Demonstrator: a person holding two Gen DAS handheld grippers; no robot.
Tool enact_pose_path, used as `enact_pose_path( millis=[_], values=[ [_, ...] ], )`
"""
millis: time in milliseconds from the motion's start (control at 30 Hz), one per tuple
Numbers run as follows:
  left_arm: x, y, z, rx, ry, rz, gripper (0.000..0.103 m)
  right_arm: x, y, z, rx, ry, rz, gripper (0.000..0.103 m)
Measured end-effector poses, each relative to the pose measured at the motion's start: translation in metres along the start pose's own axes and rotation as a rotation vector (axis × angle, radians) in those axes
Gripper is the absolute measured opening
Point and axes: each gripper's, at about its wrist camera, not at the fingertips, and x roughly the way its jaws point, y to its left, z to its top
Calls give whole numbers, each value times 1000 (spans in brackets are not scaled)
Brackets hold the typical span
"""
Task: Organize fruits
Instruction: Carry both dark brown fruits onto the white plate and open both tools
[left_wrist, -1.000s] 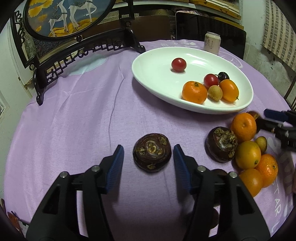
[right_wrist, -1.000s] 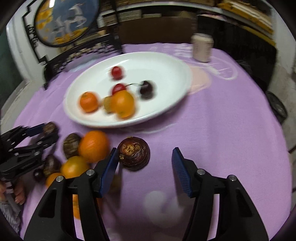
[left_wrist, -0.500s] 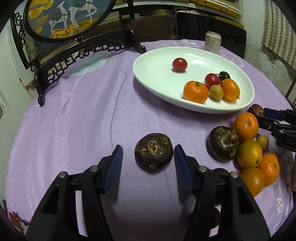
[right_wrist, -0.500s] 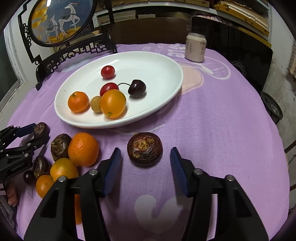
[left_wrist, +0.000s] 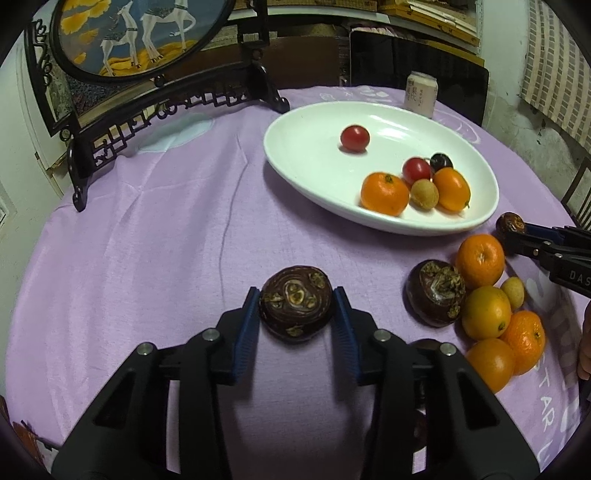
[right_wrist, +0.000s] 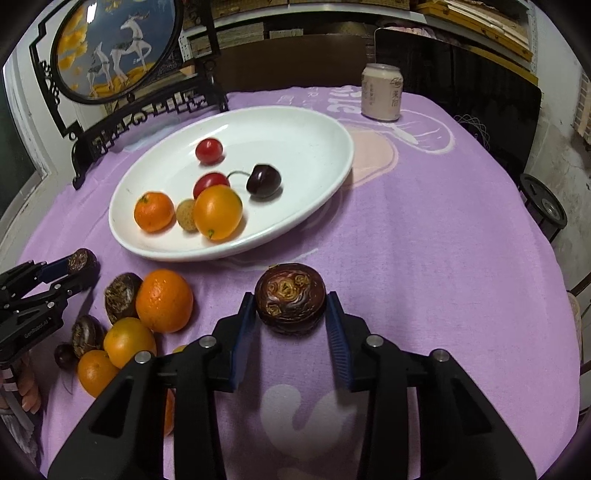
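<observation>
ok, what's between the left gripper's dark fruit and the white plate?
Just bare purple cloth between dark fruit and white plate, per the left wrist view.

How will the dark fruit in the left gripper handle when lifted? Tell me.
The fruit looks squat and flattened, so it would likely sit rather than roll. Its skin looks hard and rough, so the left gripper probably holds it without slipping or bruising. The right wrist view shows it small, so probably light.
</observation>
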Motion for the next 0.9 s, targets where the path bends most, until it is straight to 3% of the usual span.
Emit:
enact_pose_path(
  millis=[467,900],
  values=[
    [-13,0,4,-7,-33,-5,41,-28,-10,9,59,-81,34,39],
    [-11,3,18,-32,-26,-21,41,-6,-5,58,94,-63,77,39]
  ],
)
